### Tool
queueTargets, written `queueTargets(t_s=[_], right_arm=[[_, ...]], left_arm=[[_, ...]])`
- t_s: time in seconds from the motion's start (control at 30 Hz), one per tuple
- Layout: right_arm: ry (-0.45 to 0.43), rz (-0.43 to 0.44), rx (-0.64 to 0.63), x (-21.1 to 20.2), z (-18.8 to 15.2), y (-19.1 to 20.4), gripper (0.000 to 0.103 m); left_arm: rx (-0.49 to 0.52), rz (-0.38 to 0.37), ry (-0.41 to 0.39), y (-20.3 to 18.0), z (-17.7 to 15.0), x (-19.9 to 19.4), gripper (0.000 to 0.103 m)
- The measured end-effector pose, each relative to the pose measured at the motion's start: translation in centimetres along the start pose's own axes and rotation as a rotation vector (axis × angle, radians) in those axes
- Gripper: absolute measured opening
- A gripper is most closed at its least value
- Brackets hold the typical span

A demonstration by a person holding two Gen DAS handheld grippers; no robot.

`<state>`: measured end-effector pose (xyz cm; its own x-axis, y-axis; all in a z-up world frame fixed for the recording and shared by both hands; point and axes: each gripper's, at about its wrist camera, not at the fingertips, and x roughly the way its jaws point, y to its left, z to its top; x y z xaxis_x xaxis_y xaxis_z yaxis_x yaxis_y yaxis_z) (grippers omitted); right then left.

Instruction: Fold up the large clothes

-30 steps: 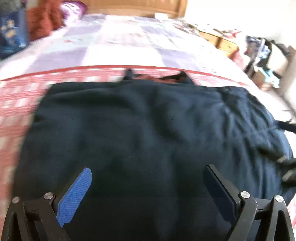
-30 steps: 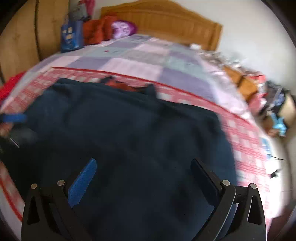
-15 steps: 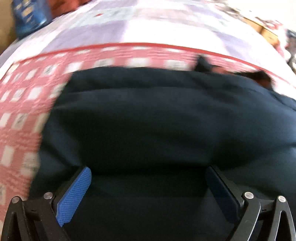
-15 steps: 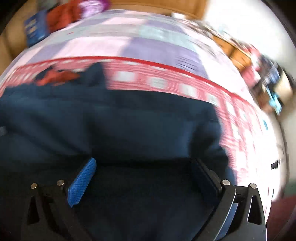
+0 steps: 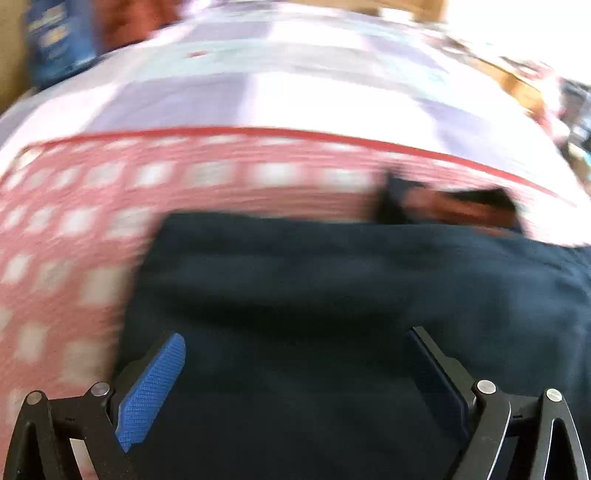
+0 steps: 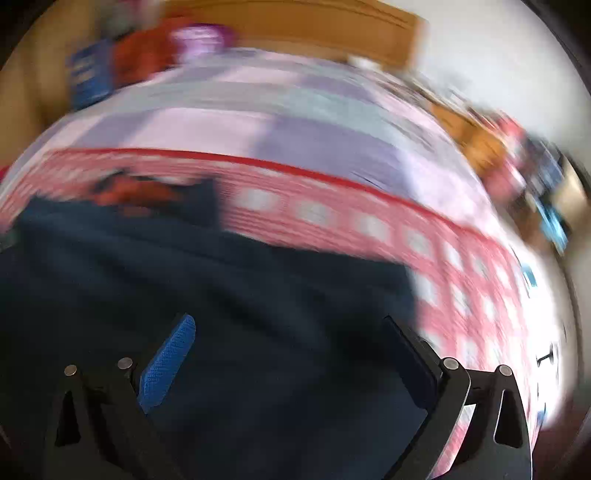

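A large dark navy garment lies spread flat on the bed, its collar with an orange-red lining at the far edge. My left gripper hovers over the garment's left part, near its left edge. Its jaws are wide and closing, with only flat cloth below them and nothing pinched. In the right wrist view the same garment fills the lower left. My right gripper stands open over its right part, the right finger near the cloth's right edge. Both views are blurred.
The bed has a red-and-white checked cover and a pale patchwork quilt beyond it. A wooden headboard, a blue bag and orange and purple bundles sit at the far end. Cluttered furniture stands right of the bed.
The left gripper has slid left towards the garment's left edge. The right gripper has slid right towards its right edge. Neither has taken hold of the cloth.
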<state>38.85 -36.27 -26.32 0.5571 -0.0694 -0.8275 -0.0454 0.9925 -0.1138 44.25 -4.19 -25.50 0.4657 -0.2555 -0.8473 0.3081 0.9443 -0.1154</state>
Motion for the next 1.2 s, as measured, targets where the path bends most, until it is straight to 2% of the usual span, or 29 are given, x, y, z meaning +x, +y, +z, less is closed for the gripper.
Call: queueTargets(t_s=[0.1,0.17,0.27,0.33,0.43,0.5,0.53,0.6,0.7,0.73,0.8,0.83,0.9,0.93,1.0,1.07,1.13,1.2], right_arm=[[0.038,0.076,-0.055,1.8,1.7,4.3,0.103],[0.121,0.078,-0.016,4.3,1.9,4.2,0.103],[0.178,0.064,0.084,6.8,1.6,0.2,0.103],[0.203,-0.004,0.133,7.3,0.7,-3.5,0.103],[0.245,-0.099,0.214,7.3,-0.7,-9.0,0.103],[0.260,-0.111,0.245,7.1,-1.7,-11.5,0.103],[0.293,-0.165,0.265,7.2,-2.4,-12.8,0.103],[0.301,-0.163,0.361,6.9,-3.4,-15.4,0.103],[0.261,-0.201,0.420,5.0,-3.9,-16.8,0.103],[0.214,-0.212,0.394,3.6,-3.9,-16.1,0.102],[0.111,-0.170,0.328,0.8,-3.8,-13.5,0.102],[0.061,-0.133,0.284,-1.0,-4.1,-11.2,0.102],[0.005,-0.066,0.194,-3.7,-5.0,-6.6,0.102],[-0.030,-0.015,0.128,-5.5,-5.9,-3.0,0.102],[-0.046,0.056,0.050,-6.7,-6.9,1.5,0.102],[-0.040,0.092,-0.042,-7.6,-9.0,6.3,0.102],[-0.008,0.098,-0.087,-6.9,-10.3,8.4,0.102],[0.011,0.062,-0.088,-6.3,-12.1,7.3,0.102]], left_arm=[[0.066,-0.073,0.047,-4.7,1.1,2.3,0.097],[0.079,-0.062,0.102,-6.2,1.3,4.4,0.098],[0.066,-0.025,0.162,-5.6,1.4,6.6,0.102],[0.075,0.032,0.168,-4.5,1.8,6.9,0.102],[0.012,0.117,0.185,-0.4,2.2,7.4,0.102],[-0.046,0.196,0.195,3.0,2.3,7.3,0.102],[-0.069,0.217,0.205,4.2,2.2,7.4,0.102],[-0.131,0.179,0.224,6.1,2.2,7.3,0.098],[-0.084,0.238,0.199,5.0,2.6,6.2,0.092],[-0.087,0.247,0.157,4.7,2.7,5.2,0.089],[-0.107,0.151,0.075,3.6,2.5,2.9,0.089],[-0.091,0.103,0.030,1.9,1.8,1.1,0.090],[-0.018,0.055,-0.019,-1.2,0.1,-1.3,0.090],[0.022,0.030,-0.034,-3.1,-1.5,-2.6,0.091],[0.068,-0.022,-0.028,-5.9,-4.3,-4.2,0.091],[0.118,-0.043,-0.007,-9.0,-7.8,-5.1,0.091],[0.148,-0.045,0.029,-10.7,-10.3,-5.0,0.091],[0.156,-0.024,0.036,-10.7,-12.0,-4.8,0.093]])
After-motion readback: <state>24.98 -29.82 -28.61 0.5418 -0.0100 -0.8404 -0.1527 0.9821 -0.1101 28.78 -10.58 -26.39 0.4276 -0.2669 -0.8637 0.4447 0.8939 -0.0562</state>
